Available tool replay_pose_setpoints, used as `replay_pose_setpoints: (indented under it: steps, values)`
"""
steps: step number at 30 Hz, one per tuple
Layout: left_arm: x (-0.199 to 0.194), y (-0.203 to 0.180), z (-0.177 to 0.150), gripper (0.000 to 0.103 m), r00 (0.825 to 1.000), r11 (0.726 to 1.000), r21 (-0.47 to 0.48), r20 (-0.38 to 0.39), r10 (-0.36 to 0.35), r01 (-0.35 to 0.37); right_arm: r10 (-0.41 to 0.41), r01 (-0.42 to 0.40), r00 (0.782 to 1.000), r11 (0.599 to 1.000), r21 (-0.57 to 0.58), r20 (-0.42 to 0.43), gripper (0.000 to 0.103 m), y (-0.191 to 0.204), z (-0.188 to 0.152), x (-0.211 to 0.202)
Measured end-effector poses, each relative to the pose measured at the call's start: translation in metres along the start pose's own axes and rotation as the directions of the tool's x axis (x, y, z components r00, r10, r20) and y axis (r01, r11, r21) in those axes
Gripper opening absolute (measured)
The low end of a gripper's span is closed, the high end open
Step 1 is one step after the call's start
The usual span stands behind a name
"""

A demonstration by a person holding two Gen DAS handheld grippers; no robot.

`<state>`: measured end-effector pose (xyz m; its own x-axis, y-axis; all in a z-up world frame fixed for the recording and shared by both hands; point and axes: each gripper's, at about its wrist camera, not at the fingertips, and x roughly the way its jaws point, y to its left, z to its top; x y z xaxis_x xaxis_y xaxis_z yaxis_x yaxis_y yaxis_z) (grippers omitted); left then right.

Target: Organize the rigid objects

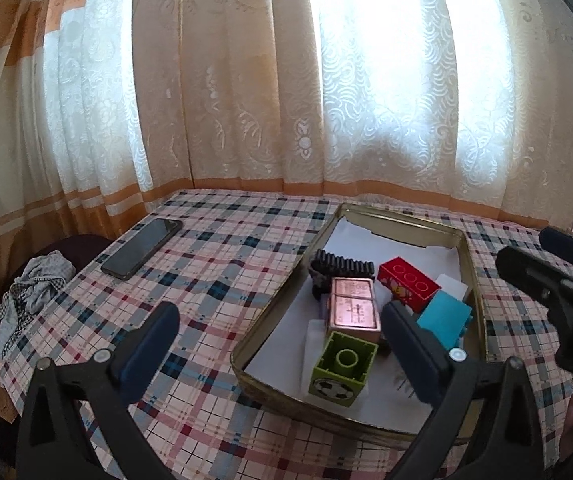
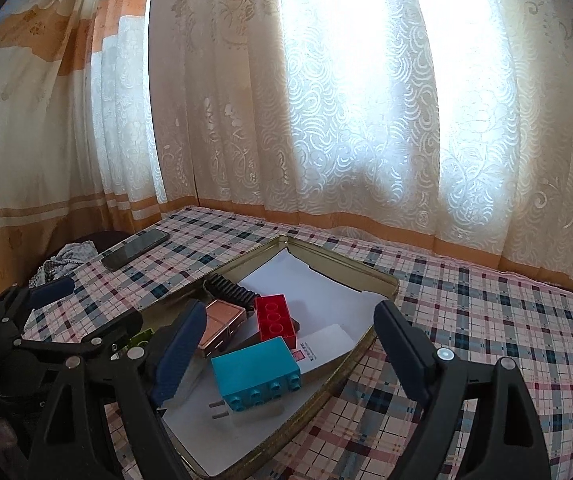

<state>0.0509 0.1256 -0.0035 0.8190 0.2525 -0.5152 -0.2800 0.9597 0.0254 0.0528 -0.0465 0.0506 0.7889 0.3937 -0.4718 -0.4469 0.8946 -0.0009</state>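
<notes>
A gold metal tray (image 1: 474,280) lined with white paper sits on the plaid table. In it lie a green block with a football print (image 1: 342,368), a copper-coloured box (image 1: 352,306), a black ridged piece (image 1: 342,266), a red brick (image 1: 408,282) and a blue brick (image 1: 444,318). My left gripper (image 1: 282,356) is open and empty, low over the tray's near left edge. My right gripper (image 2: 290,356) is open and empty above the blue brick (image 2: 256,374); the red brick (image 2: 275,318), copper box (image 2: 220,322) and tray rim (image 2: 382,280) show there too.
A black phone (image 1: 142,248) lies on the checked tablecloth (image 1: 214,264) at the far left. A crumpled cloth (image 1: 34,284) lies off the table's left edge. Patterned curtains (image 1: 246,80) hang behind. A white card (image 2: 326,344) lies in the tray.
</notes>
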Motion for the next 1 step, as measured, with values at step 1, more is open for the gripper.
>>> replay_pose_setpoints:
  steps: [1]
  values:
    - [-0.0015,-0.0003,0.0003,0.102,1.000,1.000,-0.001,0.004,0.002,-0.002,0.001,-0.001,1.000,1.000,0.001,0.000,0.088,0.0000,-0.0004,-0.0008]
